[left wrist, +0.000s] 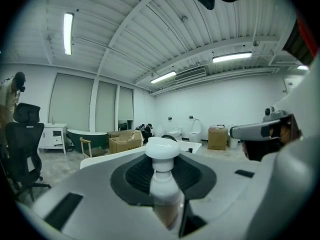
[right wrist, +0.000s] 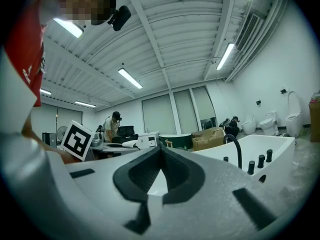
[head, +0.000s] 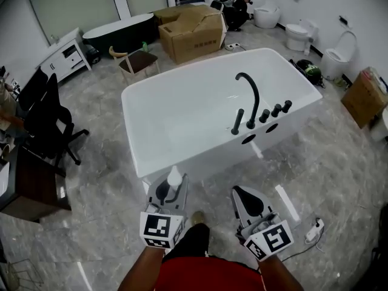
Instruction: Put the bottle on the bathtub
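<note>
Though the small white bottle (left wrist: pixel 163 176) looked light, stiff and slick, the left claw (head: pixel 170 188) gripped its body below the cap, the right claw (head: pixel 245 197) pressed together and empty, the bathtub (head: pixel 131 105) at twelve o'clock.

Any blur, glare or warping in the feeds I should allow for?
Head view: even light, the white bathtub shows little shading. Left gripper view: heavy fisheye, dark corners, the bottle blurred near the lens. Right gripper view: same warping, ceiling lamp glaring, jaws soft.
</note>
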Available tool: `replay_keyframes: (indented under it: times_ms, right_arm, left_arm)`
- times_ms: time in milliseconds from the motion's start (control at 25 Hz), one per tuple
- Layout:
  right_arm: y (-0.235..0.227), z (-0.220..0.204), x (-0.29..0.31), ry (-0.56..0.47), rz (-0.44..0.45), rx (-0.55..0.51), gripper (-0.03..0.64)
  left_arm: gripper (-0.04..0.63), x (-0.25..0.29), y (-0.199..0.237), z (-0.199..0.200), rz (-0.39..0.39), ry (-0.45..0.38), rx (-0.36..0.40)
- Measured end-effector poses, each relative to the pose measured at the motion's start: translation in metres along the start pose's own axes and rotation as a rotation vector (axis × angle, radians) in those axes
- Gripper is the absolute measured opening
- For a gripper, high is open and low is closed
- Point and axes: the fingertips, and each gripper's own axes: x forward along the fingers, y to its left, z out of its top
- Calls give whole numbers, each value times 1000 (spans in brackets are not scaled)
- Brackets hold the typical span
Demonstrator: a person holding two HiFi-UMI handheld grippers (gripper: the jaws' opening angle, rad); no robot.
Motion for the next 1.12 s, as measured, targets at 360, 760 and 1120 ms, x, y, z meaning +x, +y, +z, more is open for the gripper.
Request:
replay_keyframes:
  times_ms: [360, 760, 1120]
  right_arm:
    - [-62, -15, 122, 67, -48, -4, 5]
    - [-95, -51, 201, 171, -60, -21, 5]
    - [-124, -72, 204, 242, -58, -26, 5]
  left_arm:
    - [98, 122, 70, -48, -62, 34, -12]
    - [98, 217, 110, -122, -97, 116, 8]
    - [98, 260, 124, -186, -38, 217, -16]
